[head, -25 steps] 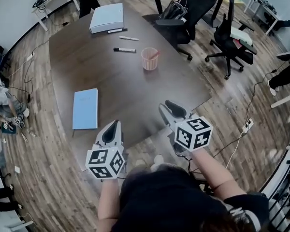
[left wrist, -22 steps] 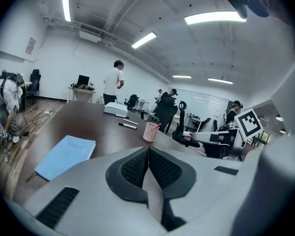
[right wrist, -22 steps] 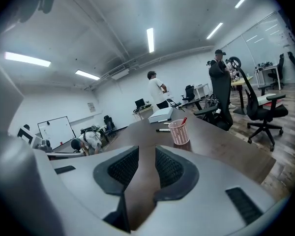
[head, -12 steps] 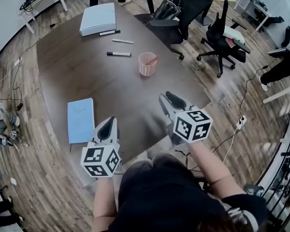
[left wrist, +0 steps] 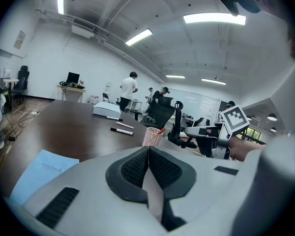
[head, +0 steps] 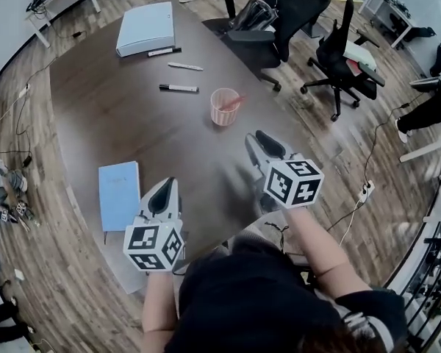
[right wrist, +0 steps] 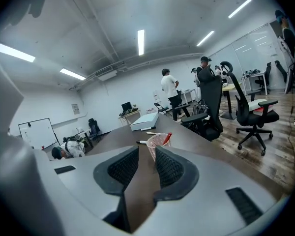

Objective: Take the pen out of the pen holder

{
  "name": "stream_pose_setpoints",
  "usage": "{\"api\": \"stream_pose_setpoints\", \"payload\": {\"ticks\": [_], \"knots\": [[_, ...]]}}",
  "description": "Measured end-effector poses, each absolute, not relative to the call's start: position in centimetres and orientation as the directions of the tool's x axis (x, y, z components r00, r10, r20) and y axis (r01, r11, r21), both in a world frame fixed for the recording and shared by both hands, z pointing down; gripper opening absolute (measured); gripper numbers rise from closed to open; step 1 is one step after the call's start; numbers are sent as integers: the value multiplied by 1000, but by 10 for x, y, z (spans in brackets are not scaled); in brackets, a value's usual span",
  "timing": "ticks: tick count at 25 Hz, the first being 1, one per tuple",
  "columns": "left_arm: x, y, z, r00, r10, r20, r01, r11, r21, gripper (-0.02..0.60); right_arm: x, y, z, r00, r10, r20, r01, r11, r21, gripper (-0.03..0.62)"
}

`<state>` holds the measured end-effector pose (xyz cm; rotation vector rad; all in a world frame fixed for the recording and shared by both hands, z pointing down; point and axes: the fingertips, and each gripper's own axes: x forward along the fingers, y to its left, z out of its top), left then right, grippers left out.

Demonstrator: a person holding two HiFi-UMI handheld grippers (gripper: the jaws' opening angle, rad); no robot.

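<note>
Pink mesh pen holder, upright near the right edge of the desk; red pen inside, leaning on the rim.

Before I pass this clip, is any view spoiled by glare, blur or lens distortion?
Head view: strong fisheye bends the table edge and floorboards; soft sheen on the wood, nothing washed out. Left gripper view: black corners, ceiling lamp blown white, pen holder small but sharp. Right gripper view: same dark rim, pen holder clear near the middle.
</note>
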<state>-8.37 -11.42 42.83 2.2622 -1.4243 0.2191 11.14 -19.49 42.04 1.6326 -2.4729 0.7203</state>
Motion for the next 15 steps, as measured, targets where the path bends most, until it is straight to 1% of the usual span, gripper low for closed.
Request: {"api": "stream_pose_setpoints", "payload": {"ticks": [15], "knots": [[-66, -184, 439, 348, -851, 392, -921, -234, 310, 29, 125, -304, 450, -501, -787, 361, -845, 354, -401, 109]]}}
